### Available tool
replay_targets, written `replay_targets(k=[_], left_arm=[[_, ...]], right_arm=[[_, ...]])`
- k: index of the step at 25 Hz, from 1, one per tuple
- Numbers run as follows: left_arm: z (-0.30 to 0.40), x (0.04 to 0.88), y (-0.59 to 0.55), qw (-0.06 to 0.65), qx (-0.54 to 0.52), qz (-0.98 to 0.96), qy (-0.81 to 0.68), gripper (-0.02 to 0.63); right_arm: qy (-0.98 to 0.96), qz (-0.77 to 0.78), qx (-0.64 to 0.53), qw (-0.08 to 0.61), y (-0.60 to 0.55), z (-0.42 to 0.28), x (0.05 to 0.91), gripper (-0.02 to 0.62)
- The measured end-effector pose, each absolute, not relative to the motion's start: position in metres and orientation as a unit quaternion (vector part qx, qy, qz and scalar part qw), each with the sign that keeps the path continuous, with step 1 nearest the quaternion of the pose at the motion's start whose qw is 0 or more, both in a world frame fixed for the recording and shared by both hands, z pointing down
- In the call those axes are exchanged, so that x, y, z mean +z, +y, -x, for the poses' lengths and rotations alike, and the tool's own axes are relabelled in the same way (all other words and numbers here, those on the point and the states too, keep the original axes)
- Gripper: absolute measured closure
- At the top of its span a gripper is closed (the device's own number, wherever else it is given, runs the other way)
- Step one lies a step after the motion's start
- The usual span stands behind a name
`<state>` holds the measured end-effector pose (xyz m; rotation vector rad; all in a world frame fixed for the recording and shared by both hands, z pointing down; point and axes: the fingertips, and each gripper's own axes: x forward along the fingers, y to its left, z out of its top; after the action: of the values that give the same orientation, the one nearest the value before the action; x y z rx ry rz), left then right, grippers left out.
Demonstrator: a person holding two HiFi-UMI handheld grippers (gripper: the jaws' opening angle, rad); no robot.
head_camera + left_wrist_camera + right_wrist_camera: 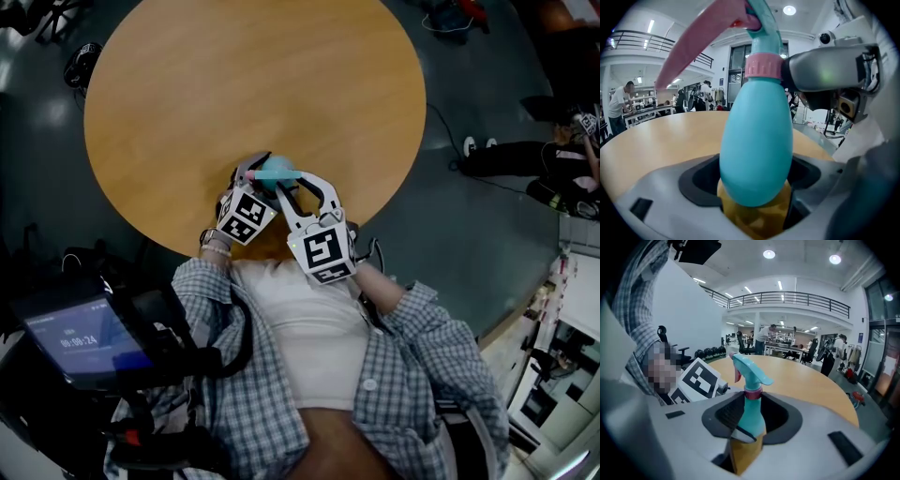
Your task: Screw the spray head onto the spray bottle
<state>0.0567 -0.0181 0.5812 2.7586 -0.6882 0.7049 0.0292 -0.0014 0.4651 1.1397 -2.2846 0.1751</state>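
A teal spray bottle (757,145) stands upright between my left gripper's (754,180) jaws, which are shut on its body. A pink collar (762,65) and a teal spray head (750,365) with a pink trigger (701,40) sit on its neck. My right gripper (752,412) reaches in from the right, and its grey finger (820,70) presses against the collar. It is shut on the spray head at the collar (753,392). In the head view both grippers (255,178) (289,183) meet at the bottle (277,172) near the table's front edge.
The round wooden table (234,84) carries nothing else. Its front edge runs just under my hands. A device with a lit screen (70,337) hangs at lower left. Cables and a person's legs (525,159) lie on the floor to the right.
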Motion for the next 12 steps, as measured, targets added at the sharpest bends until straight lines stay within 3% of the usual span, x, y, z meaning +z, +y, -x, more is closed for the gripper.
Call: replay_targets(k=[9,12], left_arm=[[-0.0568,0.5833,-0.0187,0.109,0.241,-0.937,-0.227,0.184],[-0.0568,0.5853,-0.0187,0.112,0.243,-0.937,-0.224,0.184]], right_arm=[[-0.867,-0.397,0.055,0.295,0.0039,-0.0323,0.4686,0.52],[-0.879,-0.369,0.058,0.296,0.0046,-0.0332,0.4706,0.454]])
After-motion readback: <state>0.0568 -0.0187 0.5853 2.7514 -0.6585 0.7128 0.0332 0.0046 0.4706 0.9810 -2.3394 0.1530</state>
